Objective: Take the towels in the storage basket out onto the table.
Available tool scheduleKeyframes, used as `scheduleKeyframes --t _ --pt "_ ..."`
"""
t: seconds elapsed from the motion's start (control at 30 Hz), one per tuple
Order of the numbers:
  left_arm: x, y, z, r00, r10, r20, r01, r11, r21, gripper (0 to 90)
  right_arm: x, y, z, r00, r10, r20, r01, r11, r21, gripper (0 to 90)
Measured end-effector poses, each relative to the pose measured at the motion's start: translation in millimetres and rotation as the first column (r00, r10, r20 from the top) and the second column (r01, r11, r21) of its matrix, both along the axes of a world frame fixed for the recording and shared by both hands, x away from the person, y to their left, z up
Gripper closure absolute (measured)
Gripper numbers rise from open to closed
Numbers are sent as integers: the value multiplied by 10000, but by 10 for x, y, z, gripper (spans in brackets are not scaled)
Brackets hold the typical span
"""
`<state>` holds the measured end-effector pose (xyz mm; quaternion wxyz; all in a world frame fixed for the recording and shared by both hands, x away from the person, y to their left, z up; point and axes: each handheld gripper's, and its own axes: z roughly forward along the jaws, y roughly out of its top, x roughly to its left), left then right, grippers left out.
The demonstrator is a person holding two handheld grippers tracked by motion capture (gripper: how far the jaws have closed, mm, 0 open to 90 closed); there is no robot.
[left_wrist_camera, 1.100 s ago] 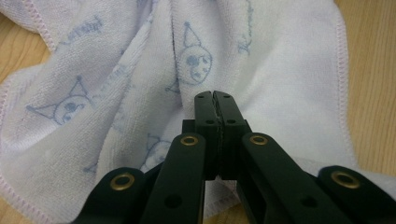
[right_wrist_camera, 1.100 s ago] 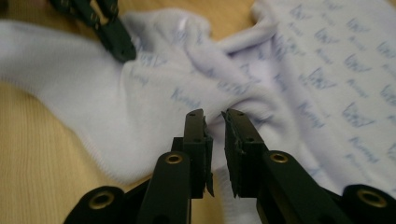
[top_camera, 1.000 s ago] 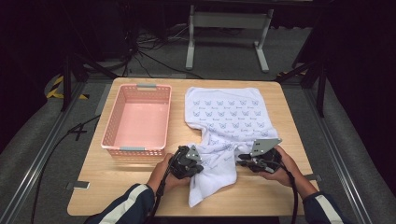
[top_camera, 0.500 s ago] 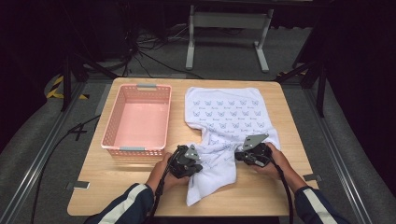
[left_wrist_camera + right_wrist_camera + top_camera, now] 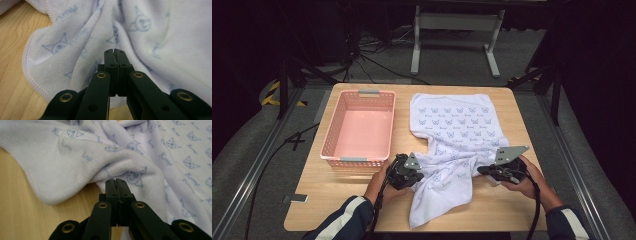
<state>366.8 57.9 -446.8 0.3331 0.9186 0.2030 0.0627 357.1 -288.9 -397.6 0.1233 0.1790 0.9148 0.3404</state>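
Terry cloth printed with small blue cat faces lies closest to us. The near end of the towel (image 5: 454, 125) is bunched into a heap at 6 o'clock on the desk (image 5: 507, 210), and one tail reaches the near edge. At 7 o'clock the left gripper (image 5: 418, 172) has its jaws pressed together. In the left gripper view (image 5: 115, 51) a ridge of cloth rises straight off the tips, so we read it as pinching a fold at the heap's left edge. At 5 o'clock the right gripper (image 5: 483, 171) is likewise pressed together. In the right gripper view (image 5: 115, 181) its tips meet at the underside of a rolled hem, and we judge that it is nipping that hem.

A second ago the right gripper sat beside the cloth, then it went inward, and now it stands farther toward 4 o'clock with a tongue of towel drawn after it. The left gripper has kept its place. We take this to mean that both near corners are now in hand and that spreading or folding the towel can begin.

Farther off, the flat part of the towel covers the desk from its centre to 1 o'clock. The pink slotted basket (image 5: 332, 145) stands at 10 o'clock, just beside the towel, with nothing in it.
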Motion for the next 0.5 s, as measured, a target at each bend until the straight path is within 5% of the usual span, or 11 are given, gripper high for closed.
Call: scheduleKeyframes --t 0.4,0.5 --pt "-21 -62 -55 9996 -165 220 146 9965 829 900 -718 -761 249 9985 -532 -126 540 9954 795 900" --pt "-11 -89 -55 9984 -43 570 -23 9933 1156 900 -715 -909 234 9868 -1613 135 1607 9863 378 900"
